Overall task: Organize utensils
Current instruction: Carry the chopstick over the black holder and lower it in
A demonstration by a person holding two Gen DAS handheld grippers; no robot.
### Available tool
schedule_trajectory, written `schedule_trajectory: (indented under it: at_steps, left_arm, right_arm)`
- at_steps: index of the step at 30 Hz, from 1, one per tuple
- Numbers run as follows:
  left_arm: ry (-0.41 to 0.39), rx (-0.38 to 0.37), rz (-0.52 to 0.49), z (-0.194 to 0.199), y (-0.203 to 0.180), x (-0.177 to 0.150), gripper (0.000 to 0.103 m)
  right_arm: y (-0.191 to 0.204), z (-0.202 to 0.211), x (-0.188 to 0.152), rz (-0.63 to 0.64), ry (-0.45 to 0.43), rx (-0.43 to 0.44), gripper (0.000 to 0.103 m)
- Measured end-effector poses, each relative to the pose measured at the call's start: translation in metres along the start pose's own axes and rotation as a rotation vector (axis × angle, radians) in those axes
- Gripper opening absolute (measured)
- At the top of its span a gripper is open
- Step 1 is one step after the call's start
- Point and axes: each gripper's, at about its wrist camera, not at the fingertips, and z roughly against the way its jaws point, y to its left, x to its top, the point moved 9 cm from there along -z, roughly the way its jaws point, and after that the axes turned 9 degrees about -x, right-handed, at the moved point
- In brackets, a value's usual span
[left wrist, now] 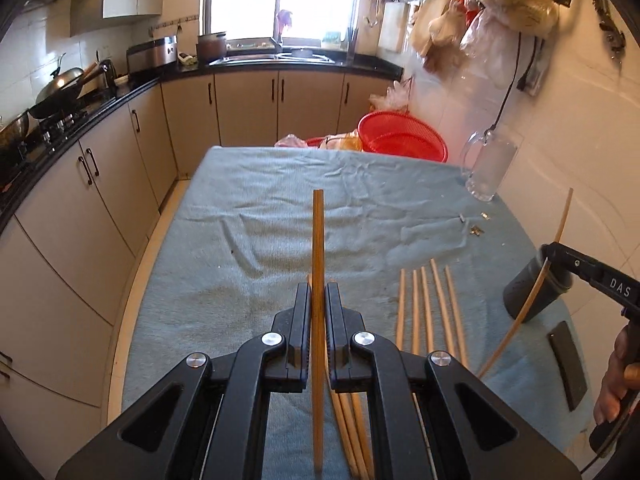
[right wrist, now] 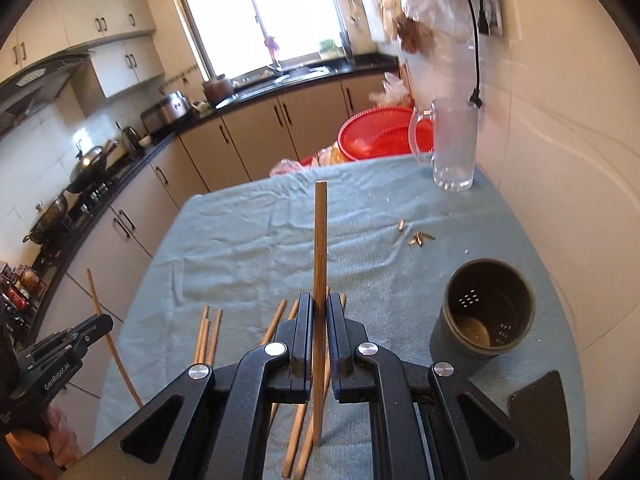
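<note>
- Left gripper (left wrist: 318, 300) is clamped on one chopstick (left wrist: 318, 240); right gripper (right wrist: 319, 312) is clamped on another chopstick (right wrist: 320, 232).
- Chopsticks look light, stiff, smooth; pinched mid-length they may pivot.

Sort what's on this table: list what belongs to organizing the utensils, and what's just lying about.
Belongs to the job:
held chopstick, left gripper
held chopstick, right gripper
loose chopsticks
dark holder cup

Lying about:
glass mug
red basket
small scraps
</note>
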Motion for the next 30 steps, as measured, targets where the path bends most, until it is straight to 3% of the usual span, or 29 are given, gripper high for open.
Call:
schedule_trajectory:
  at_steps: [17,30]
  left_arm:
    - [-0.110,0.015,-0.061,0.049,-0.046,0.041,0.006]
    - [-0.157,-0.126,-0.166,0.056,-0.145,0.094,0.006]
  right_arm:
    - [-0.032,0.074,0.031,-0.064,-0.134,0.069,0.007]
    - [-0.119,0.138,0.075,-0.222,-0.278,0.004,0.007]
